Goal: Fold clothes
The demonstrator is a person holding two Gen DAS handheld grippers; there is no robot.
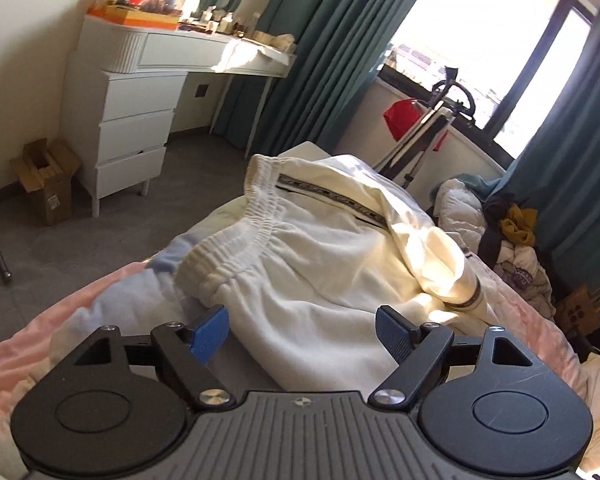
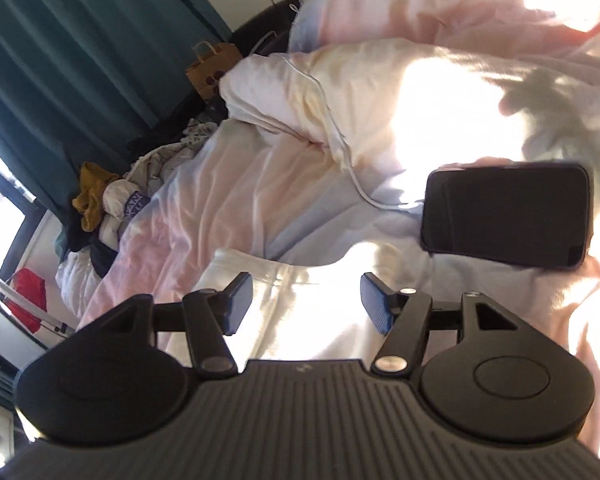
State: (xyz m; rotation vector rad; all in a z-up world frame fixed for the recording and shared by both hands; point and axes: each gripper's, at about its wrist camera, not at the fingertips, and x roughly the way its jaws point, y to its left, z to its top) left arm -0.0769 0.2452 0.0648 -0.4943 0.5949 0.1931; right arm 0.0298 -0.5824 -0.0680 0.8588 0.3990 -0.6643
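A pair of white sweatpants (image 1: 312,272) with an elastic waistband and a dark patterned side stripe lies loosely bunched on the pink and blue bedsheet (image 1: 100,304). One cuffed leg end (image 1: 470,294) rests on top at the right. My left gripper (image 1: 300,330) is open and empty, its blue pads just above the near part of the pants. In the right wrist view, my right gripper (image 2: 306,302) is open and empty over a white edge of the pants (image 2: 292,304).
A black phone (image 2: 506,216) with a white cable (image 2: 340,136) lies on the bed near a pillow (image 2: 340,92). A pile of other clothes (image 1: 512,240) sits at the bed's far side. A white dresser (image 1: 136,120), a cardboard box (image 1: 46,180) and teal curtains (image 1: 324,40) stand beyond.
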